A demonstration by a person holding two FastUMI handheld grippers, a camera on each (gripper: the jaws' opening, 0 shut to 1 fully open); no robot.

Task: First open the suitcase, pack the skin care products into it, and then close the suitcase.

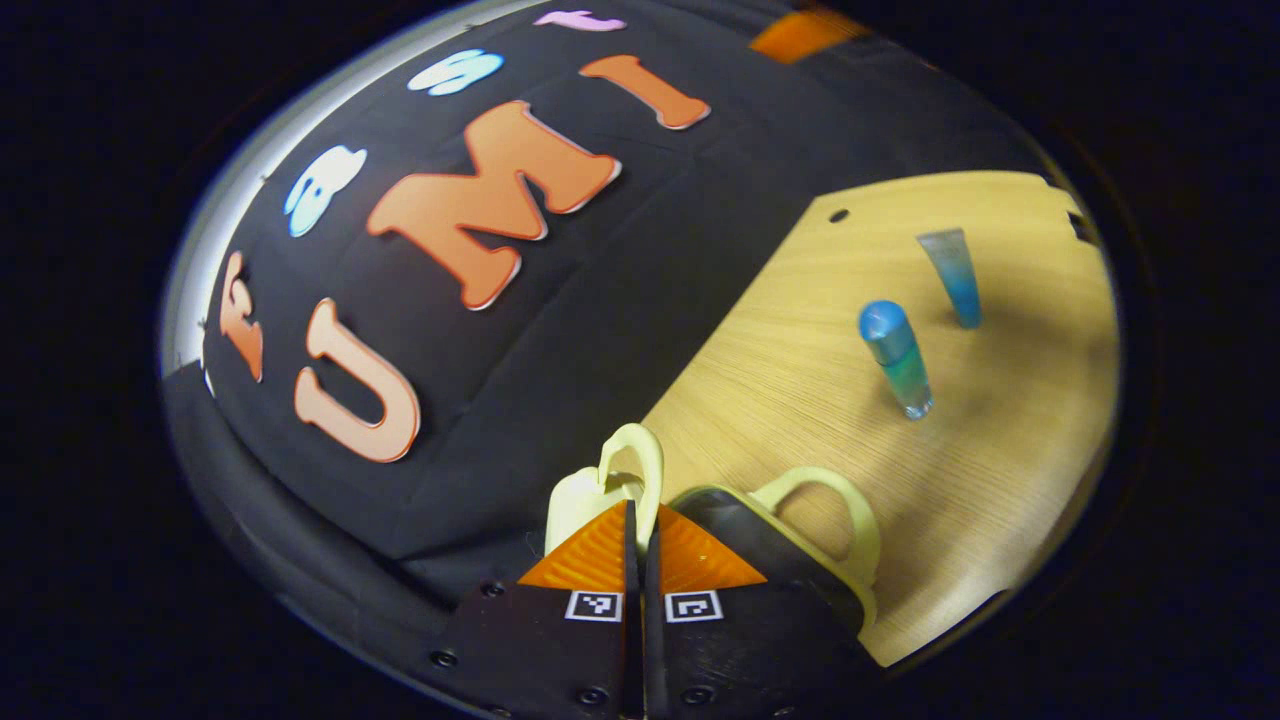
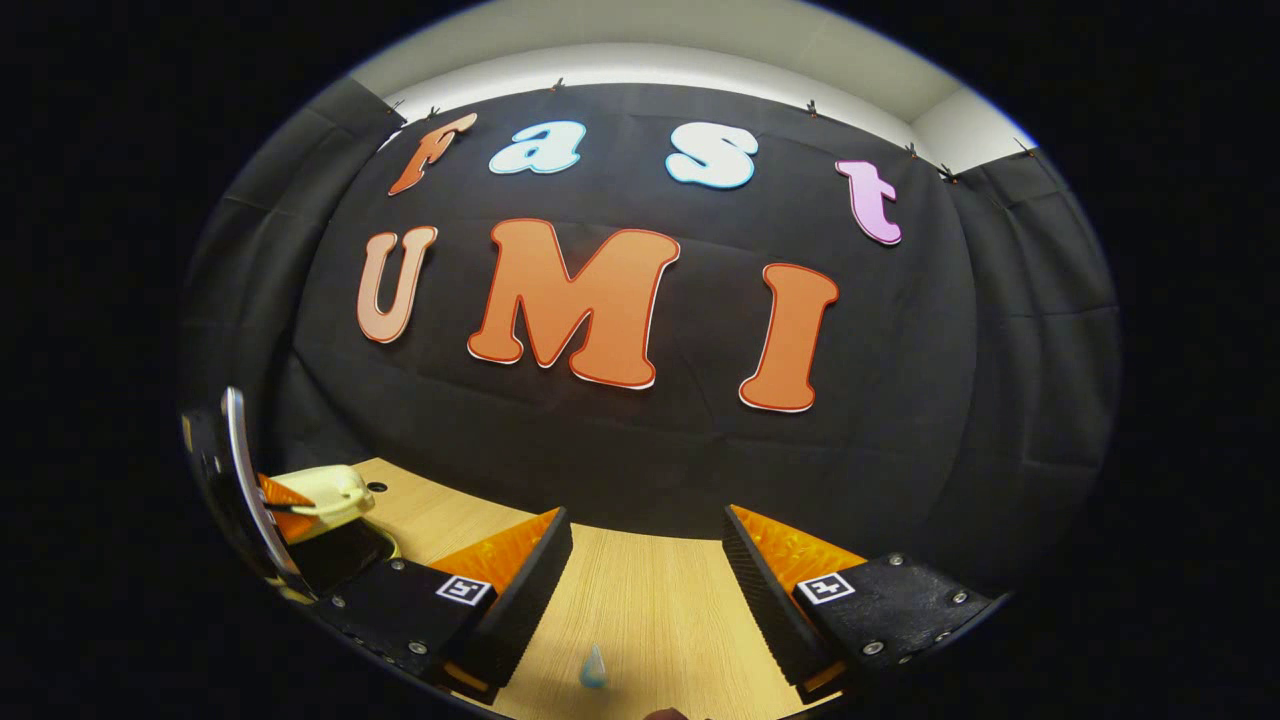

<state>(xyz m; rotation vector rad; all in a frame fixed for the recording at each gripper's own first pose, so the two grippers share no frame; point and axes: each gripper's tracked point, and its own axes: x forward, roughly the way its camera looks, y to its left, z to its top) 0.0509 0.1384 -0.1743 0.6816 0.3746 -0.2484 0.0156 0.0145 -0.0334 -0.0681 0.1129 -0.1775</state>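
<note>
Opening the suitcase lid

My left gripper (image 1: 640,535) pinches the suitcase (image 1: 800,560) handle (image 1: 630,465) near the counter (image 1: 1000,500) edge; my right gripper (image 2: 645,560) gapes, and I'd next fetch the bottle (image 1: 895,358).

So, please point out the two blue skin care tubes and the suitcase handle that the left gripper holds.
Round-capped blue tube (image 1: 895,358), left gripper view: mid body.
Flat-ended blue tube (image 1: 955,277), left gripper view: mid body.
Suitcase handle (image 1: 632,465), left gripper view: top of the pale loop, above the closed jaws.

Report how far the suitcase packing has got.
Done: nothing packed yet. In hand: the left gripper is shut on the pale yellow handle of the suitcase, apparently lifting the lid. The right gripper is open. Left: both blue tubes on the table, then closing.
</note>
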